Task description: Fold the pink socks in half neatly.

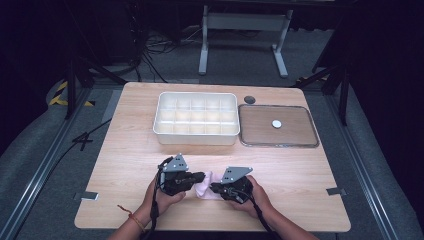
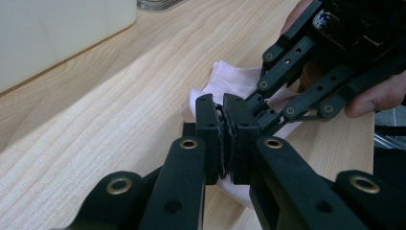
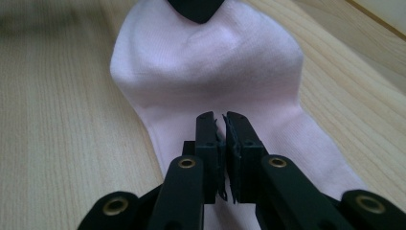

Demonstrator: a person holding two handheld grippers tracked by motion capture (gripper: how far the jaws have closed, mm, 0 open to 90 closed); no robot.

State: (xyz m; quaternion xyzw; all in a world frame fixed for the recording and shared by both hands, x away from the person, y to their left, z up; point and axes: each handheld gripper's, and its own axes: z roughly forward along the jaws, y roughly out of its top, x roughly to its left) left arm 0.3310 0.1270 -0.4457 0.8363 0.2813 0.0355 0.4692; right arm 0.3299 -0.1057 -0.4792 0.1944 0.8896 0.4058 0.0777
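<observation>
My work surface is a light wooden table (image 1: 150, 125) with rounded corners, lit brightly from above; the wood grain runs across it. Around it lies grey carpeted floor (image 1: 35, 150), dimmer toward the edges. At 12 o'clock from the table stands a pale metal frame (image 1: 243, 30) on two feet, with dark cables (image 1: 160, 47) trailing over the floor at 11 o'clock. Metal rails (image 1: 45, 165) run along the floor at 9 o'clock and at 3 o'clock. Yellow-black hazard tape (image 1: 61, 92) marks the floor at 10 o'clock. Dark stand legs (image 1: 90, 70) rise at 10 o'clock and at 2 o'clock. The far room is black.
</observation>
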